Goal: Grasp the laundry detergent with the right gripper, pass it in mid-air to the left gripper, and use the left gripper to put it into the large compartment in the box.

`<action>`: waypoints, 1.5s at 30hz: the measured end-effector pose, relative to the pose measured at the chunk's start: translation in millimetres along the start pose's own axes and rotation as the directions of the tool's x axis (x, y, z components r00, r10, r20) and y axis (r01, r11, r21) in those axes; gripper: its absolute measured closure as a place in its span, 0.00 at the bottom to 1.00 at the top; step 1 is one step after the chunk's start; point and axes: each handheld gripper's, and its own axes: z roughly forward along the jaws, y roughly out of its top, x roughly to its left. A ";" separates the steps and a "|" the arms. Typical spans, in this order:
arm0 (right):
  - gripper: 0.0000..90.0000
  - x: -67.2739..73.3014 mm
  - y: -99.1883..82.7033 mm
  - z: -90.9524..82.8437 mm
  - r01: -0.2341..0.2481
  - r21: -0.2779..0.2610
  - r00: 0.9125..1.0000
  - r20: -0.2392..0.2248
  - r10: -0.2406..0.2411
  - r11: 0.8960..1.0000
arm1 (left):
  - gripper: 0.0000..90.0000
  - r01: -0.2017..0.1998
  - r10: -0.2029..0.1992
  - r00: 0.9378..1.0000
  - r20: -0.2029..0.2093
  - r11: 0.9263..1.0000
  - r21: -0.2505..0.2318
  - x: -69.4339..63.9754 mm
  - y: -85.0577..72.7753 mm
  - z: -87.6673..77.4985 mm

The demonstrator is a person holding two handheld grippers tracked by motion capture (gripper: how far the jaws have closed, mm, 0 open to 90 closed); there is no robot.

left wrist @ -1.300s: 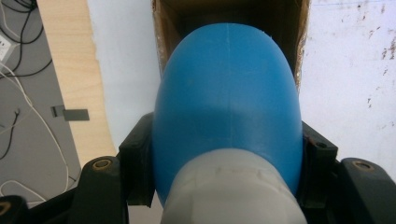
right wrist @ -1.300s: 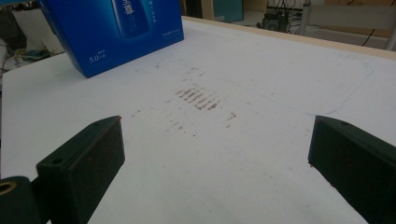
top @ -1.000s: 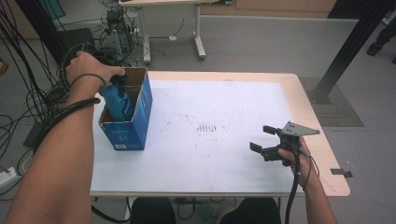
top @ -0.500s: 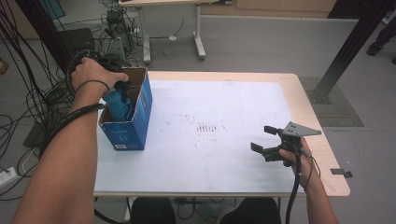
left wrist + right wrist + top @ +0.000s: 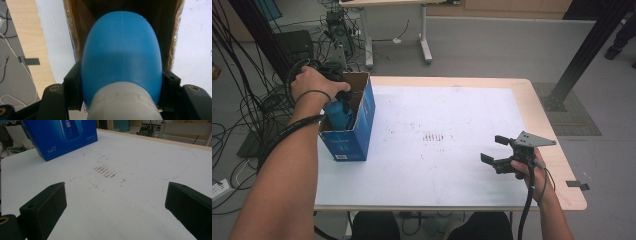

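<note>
An open blue cardboard box (image 5: 353, 136) stands at the table's left edge. Inside its brown interior (image 5: 80, 30) hangs a blue bottle (image 5: 340, 113) with a white cap (image 5: 125, 102), bottom pointing down into the box. My left gripper (image 5: 121, 77) is shut on the bottle's sides, and the hand (image 5: 314, 82) holds it over the box's opening. My right gripper (image 5: 493, 149) rests near the front right of the table, open, with nothing between its jaws (image 5: 115, 202). The box's printed side (image 5: 60, 137) lies far ahead of it.
A white mat (image 5: 452, 115) covers the wooden table (image 5: 542, 125), with reddish smudges (image 5: 435, 137) at its middle. Cables (image 5: 242, 100) lie on the floor at the left. A black post (image 5: 584, 55) stands beyond the right edge.
The left hand has eased the bottle slightly lower into the box. The right gripper has not moved.
</note>
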 end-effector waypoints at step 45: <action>0.04 -2.2 -6.3 1.7 -0.020 0.001 1.000 -0.001 0.020 1.000 | 0.42 -0.014 0.015 1.000 -0.005 0.999 0.050 -7.3 8.9 37.0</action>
